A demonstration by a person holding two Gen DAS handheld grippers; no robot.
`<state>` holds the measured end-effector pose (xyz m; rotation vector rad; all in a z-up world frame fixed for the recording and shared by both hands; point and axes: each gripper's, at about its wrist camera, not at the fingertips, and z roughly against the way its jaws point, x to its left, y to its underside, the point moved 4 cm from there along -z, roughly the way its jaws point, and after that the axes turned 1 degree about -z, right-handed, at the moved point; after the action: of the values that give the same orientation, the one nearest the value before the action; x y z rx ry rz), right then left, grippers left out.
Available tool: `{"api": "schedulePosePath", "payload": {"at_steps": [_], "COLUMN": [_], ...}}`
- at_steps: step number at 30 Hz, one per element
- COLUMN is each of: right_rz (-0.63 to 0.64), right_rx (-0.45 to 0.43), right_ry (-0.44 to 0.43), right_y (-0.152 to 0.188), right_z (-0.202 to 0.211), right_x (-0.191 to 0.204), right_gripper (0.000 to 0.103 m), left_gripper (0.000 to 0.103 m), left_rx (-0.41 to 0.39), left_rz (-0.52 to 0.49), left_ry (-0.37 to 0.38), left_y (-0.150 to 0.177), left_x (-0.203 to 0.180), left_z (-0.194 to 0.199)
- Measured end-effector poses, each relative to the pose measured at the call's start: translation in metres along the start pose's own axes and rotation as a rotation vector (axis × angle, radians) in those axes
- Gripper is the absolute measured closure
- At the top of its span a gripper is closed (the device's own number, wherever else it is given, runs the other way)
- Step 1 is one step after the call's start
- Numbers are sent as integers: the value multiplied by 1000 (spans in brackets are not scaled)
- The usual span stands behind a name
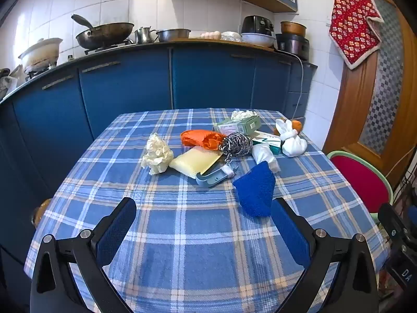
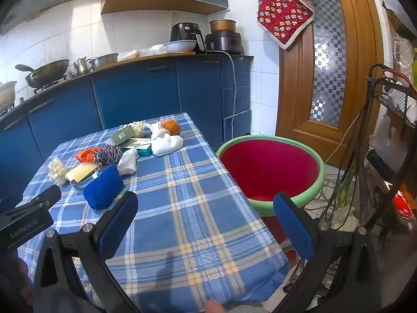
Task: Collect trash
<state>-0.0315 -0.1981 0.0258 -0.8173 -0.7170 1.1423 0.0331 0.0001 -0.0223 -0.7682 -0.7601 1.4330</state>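
A heap of things lies on the blue plaid tablecloth (image 1: 182, 224): a crumpled tissue (image 1: 157, 154), a yellow sponge (image 1: 194, 160), an orange bag (image 1: 202, 138), a steel scourer (image 1: 236, 144), a blue knitted cloth (image 1: 256, 191), a grey holder (image 1: 213, 176), small cartons (image 1: 239, 125), a knotted white bag (image 1: 292, 140) and an orange fruit (image 2: 171, 127). My left gripper (image 1: 203, 216) hovers open over the near table, short of the heap, nothing between its fingers. My right gripper (image 2: 206, 210) is open and empty at the table's right front edge. The blue cloth (image 2: 103, 186) lies left of it.
A red basin with a green rim (image 2: 271, 169) stands right of the table. A wire rack (image 2: 391, 120) with cables fills the far right. Blue cabinets (image 1: 125, 88) with a wok (image 1: 104, 35) and pots run behind the table. A wooden door (image 2: 325, 78) is beyond.
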Motion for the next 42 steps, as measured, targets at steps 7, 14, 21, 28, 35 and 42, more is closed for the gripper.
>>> {"api": "schedulePosePath", "payload": {"at_steps": [7, 14, 21, 28, 35, 42], "right_rz": [-8, -7, -8, -8, -9, -9], "right_rx": [2, 2, 3, 2, 1, 0], "right_ry": [-3, -5, -4, -4, -6, -5], "right_y": [0, 0, 0, 0, -1, -1], "right_z": [0, 0, 1, 1, 2, 2], "right_x": [0, 0, 0, 1, 1, 1], "right_gripper": [1, 1, 1, 1, 1, 1], "left_gripper": [1, 1, 1, 1, 1, 1], "left_rx": [2, 3, 3, 2, 2, 1], "left_rz": [-2, -1, 0, 0, 0, 0], "left_ry": [-1, 0, 1, 1, 2, 2], "left_y": [0, 0, 0, 0, 0, 0], "left_x": [0, 0, 0, 0, 0, 0], "left_z": [0, 0, 0, 0, 0, 0]}}
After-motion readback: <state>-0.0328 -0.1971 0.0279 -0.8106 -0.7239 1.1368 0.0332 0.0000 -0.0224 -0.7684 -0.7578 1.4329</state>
